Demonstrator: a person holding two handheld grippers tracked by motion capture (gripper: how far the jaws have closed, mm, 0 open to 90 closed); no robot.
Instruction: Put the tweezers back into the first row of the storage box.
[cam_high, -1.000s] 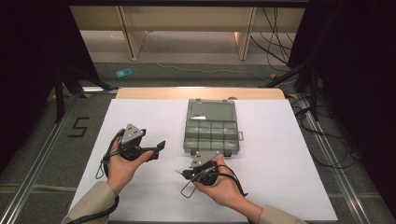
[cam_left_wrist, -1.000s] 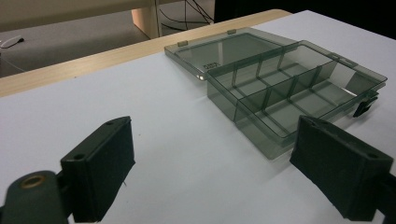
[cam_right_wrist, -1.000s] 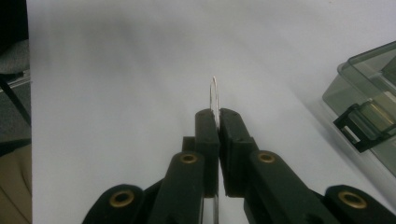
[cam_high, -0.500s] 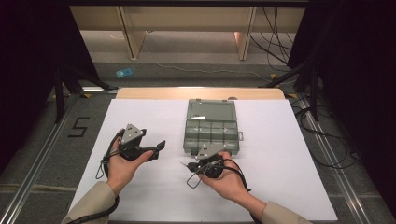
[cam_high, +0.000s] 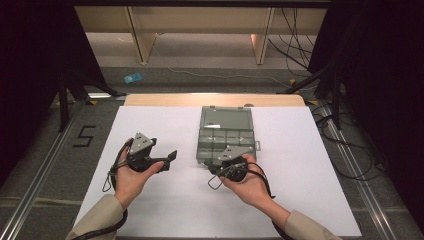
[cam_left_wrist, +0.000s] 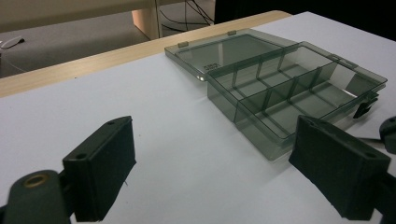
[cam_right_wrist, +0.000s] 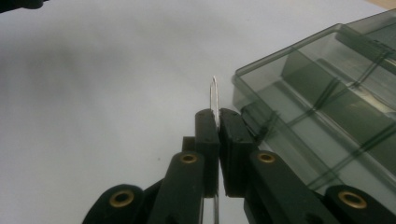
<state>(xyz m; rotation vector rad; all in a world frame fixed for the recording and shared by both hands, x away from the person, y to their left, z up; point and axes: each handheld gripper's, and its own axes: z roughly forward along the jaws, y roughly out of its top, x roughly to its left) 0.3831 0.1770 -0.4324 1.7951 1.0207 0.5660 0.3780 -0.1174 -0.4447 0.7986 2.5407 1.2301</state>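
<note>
on the white sheet covering the table (cam_high: 165, 210) an open compartment box (cam_high: 226, 141) of smoky clear plastic is laid flat, its lid (cam_high: 226, 120) folded back toward the far edge and its divided cells seen bare in the left gripper view. the right gripper (cam_high: 226, 161) is clenched on a thin piece of silvery wire (cam_right_wrist: 214, 100) (a paper clip, by the look of its rounded tip), which is pinched between the pads and stands up just past them in the right gripper view, beside the near corner of the box (cam_right_wrist: 327, 107) but not yet over any cell. compared with a second ago, the right hand (cam_high: 250, 185) has been carried forward across the sheet, from well short of the box to its near edge, while the grip has not been loosened. the left gripper (cam_high: 167, 157) is held released, jaws wide with nothing between them, to the left of the box and apart from it, and it has not been moved. the shift is judged to mean that the carrying is nearly done: the wire is being brought to the box, and what is left is to bring it over a front cell and let it go there.
</note>
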